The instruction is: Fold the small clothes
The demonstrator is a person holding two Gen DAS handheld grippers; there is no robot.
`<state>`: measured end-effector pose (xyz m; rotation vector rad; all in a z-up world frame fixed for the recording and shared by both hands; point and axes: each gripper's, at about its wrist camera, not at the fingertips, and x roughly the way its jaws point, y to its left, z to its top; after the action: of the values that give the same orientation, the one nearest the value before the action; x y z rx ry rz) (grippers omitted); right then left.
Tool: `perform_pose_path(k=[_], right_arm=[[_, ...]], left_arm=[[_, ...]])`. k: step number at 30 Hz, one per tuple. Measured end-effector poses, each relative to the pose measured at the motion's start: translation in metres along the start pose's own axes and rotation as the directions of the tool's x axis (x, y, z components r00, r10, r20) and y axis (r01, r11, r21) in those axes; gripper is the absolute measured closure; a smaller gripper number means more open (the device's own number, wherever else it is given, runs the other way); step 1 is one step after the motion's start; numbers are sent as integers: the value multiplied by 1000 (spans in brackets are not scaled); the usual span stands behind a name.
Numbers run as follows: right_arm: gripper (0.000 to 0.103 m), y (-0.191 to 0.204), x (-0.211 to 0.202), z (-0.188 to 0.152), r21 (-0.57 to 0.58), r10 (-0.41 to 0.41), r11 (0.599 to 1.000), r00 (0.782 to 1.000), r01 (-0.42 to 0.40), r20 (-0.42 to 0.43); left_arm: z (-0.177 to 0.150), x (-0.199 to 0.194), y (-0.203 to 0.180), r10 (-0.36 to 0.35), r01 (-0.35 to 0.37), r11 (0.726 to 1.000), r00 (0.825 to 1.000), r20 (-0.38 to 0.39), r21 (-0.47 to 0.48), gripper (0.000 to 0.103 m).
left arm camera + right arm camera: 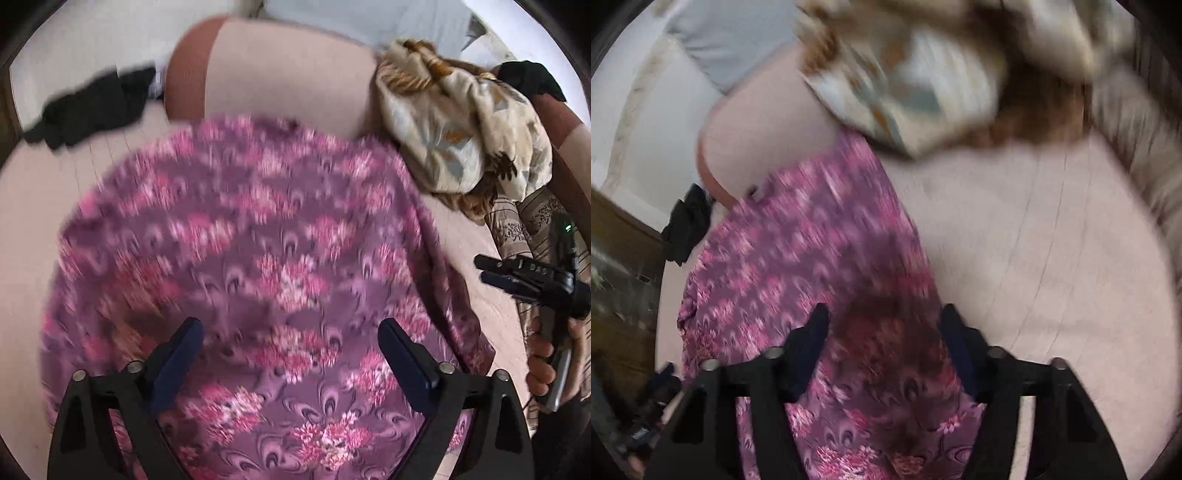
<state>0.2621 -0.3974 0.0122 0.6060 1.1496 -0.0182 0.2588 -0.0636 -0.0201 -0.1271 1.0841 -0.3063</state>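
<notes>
A black garment (92,107) is seen crumpled at the far left of a pale pink bed (288,77), near its rounded end. A purple cloth with pink flowers (258,258), the piece to be folded, is spread across the middle of the bed, blurred in both views. The left gripper (290,343) is held over the near part of this cloth, pointed steeply down, its jaws spread wide with only the printed fabric seen between them; nothing is pinched. To the right of the purple cloth, a heap of cream and brown patterned clothes (461,122) is piled against the bed's far right side, with a second dark item (532,79) behind it. At the right edge of the left wrist view, the right gripper (491,271) is seen in a person's hand (546,354), beside a striped fabric (517,229).

In the right wrist view, the right gripper (884,332) is shown over the right edge of the purple cloth, where a dark shadow falls. Its jaws are partly open, with the cloth lying between them; whether the pads touch the fabric cannot be told. Bare pink bedding is seen to the right.
</notes>
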Motion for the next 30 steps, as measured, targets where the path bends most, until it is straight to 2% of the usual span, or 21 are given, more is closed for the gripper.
perform_pose_path(k=[1, 3, 6, 8, 9, 11, 12, 13, 15, 18, 21, 23, 26, 28, 30], right_arm=[[46, -3, 6, -1, 13, 0, 1000, 1000, 1, -23], [46, -10, 19, -7, 27, -64, 997, 996, 66, -60], [46, -15, 25, -11, 23, -130, 991, 989, 132, -77], [49, -18, 37, -13, 7, -143, 989, 984, 145, -105], [63, -19, 43, -15, 1, -154, 988, 980, 156, -125], [84, -20, 59, -20, 3, -180, 983, 968, 183, -174], [97, -18, 58, -21, -11, -210, 977, 964, 211, -165], [99, -15, 53, -19, -14, -209, 978, 965, 209, -157], [99, -10, 30, -15, 16, -175, 984, 980, 177, -97], [99, 18, -10, -13, -40, -130, 991, 991, 131, 17], [99, 72, -50, -21, -168, -76, 981, 987, 100, 142], [99, 112, -64, -32, -274, -30, 958, 981, 83, 192], [99, 163, -52, -50, -378, 13, 924, 984, 57, 180], [99, 185, -28, -68, -433, 49, 901, 991, 12, 128], [98, 198, 5, -87, -464, 57, 885, 998, -32, 41]], left_arm=[[-2, 3, 2, -7, 7, 1000, 1000, -14, -15, 6], [-5, 6, 2, -34, 33, 999, 999, -40, -30, 6], [-11, 2, -2, -44, 43, 999, 999, -31, -17, 6], [-13, 2, -5, -47, 47, 999, 998, -33, -4, 6], [-13, 2, -6, -51, 51, 999, 998, -37, 0, 6], [-14, 2, -7, -61, 62, 998, 997, -38, 5, 6], [-12, 3, -7, -64, 64, 998, 997, -38, 8, 6], [-12, 3, -7, -66, 66, 998, 997, -35, 14, 6], [-11, 2, -5, -66, 66, 998, 997, -34, 12, 6], [-9, 1, -1, -77, 77, 997, 996, -37, -3, 6], [-6, -1, 3, -74, 74, 997, 997, -27, -9, 6], [-2, -4, 7, -74, 73, 997, 997, -19, -19, 6], [3, -8, 16, -70, 69, 996, 997, -28, -48, 6], [6, -13, 25, -78, 77, 994, 997, -22, -75, 6], [8, -17, 35, -69, 68, 993, 998, -9, -100, 6]])
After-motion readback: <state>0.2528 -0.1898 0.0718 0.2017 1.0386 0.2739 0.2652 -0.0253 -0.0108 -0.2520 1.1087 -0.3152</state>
